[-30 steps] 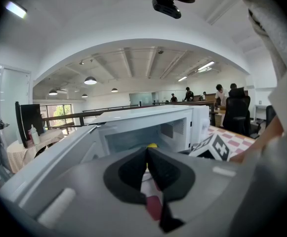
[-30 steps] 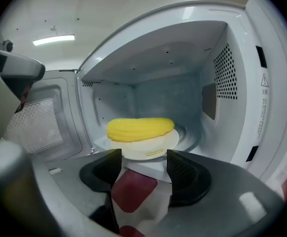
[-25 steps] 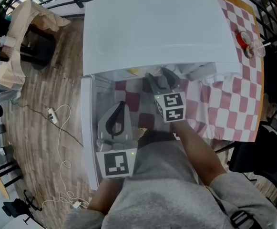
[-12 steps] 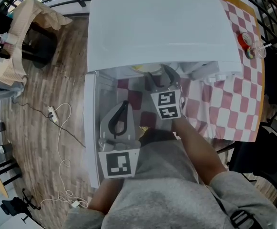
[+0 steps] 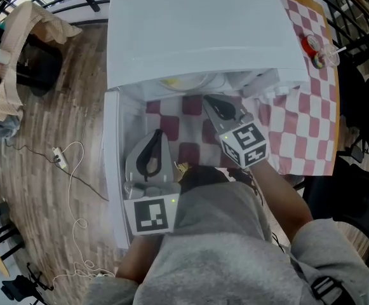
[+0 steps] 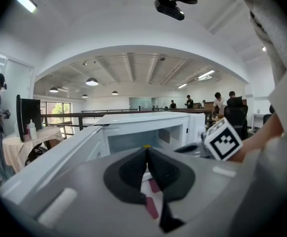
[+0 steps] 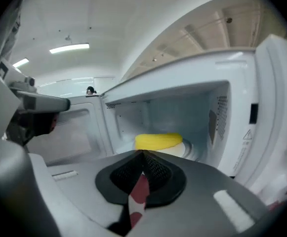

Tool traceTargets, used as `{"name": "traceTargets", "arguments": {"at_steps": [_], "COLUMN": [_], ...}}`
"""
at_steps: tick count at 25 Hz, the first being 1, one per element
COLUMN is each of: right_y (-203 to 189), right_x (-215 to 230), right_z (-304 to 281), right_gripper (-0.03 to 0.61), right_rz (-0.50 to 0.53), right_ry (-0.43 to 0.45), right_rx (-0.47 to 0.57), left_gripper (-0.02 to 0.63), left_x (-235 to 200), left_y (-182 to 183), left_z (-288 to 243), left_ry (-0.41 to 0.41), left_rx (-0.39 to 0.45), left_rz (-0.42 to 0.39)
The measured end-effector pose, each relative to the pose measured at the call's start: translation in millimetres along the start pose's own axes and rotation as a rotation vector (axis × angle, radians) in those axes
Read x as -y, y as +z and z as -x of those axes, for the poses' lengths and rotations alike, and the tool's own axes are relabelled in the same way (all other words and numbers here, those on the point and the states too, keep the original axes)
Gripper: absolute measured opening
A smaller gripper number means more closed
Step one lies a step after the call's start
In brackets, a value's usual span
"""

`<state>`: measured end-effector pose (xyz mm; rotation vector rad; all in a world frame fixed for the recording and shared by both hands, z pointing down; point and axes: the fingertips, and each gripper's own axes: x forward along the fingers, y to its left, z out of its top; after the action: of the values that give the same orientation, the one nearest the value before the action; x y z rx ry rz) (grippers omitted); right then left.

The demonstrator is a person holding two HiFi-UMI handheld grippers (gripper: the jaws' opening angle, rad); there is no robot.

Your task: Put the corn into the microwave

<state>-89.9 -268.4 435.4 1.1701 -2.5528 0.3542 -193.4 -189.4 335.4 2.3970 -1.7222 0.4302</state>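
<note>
- The right gripper [image 5: 213,103] is held out before the open microwave [image 5: 203,30], tipped slightly downward. The bare forearm reaches in from the lower right. Its jaws have just closed and now meet tip to tip, with nothing between them.
- The left gripper [image 5: 157,137] is held lower and nearer the person's body, pointing toward the microwave alongside the swung-out door [image 5: 111,170]. Its jaws are together as well and hold nothing.
- The corn [image 7: 158,141] lies inside the microwave on the white turntable plate [image 7: 187,149], apart from both grippers.
- The microwave stands on a bench [image 5: 311,126] covered in red-and-white checked cloth.
- To the left is a wood-plank floor [image 5: 44,189] with a white cable and plug [image 5: 60,159], and beige cloth [image 5: 35,18] is draped over a seat.
- The left gripper view shows an open hall with an arched ceiling, hanging lamps and people far off.
</note>
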Motion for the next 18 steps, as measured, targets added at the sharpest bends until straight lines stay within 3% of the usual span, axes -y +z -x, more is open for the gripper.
{"name": "traceTargets", "arguments": {"at_steps": [4, 9, 13, 18], "right_y": [10.1, 15.4, 15.2, 12.8], "right_x": [2.8, 12.0, 13.2, 16.5], "right_z": [54.1, 119.6, 144.9, 168.1], "right_gripper": [-0.002, -0.002, -0.002, -0.002], "right_rz": [0.060, 0.009, -0.036, -0.007], "right_ry": [-0.033, -0.124, -0.176, -0.206], "right_rx": [-0.018, -0.023, -0.009, -0.003], "left_gripper": [0.008, 0.009, 0.008, 0.008], "left_x": [1.8, 13.2, 20.2, 39.1], "left_y": [-3.2, -8.3, -5.5, -1.7], "left_z": [5.9, 16.8, 25.7, 38.0], "left_ry": [-0.016, -0.042, -0.052, -0.059], "left_rx": [0.022, 0.038, 0.057, 0.081], "left_rz": [0.014, 0.031, 0.031, 0.008]}}
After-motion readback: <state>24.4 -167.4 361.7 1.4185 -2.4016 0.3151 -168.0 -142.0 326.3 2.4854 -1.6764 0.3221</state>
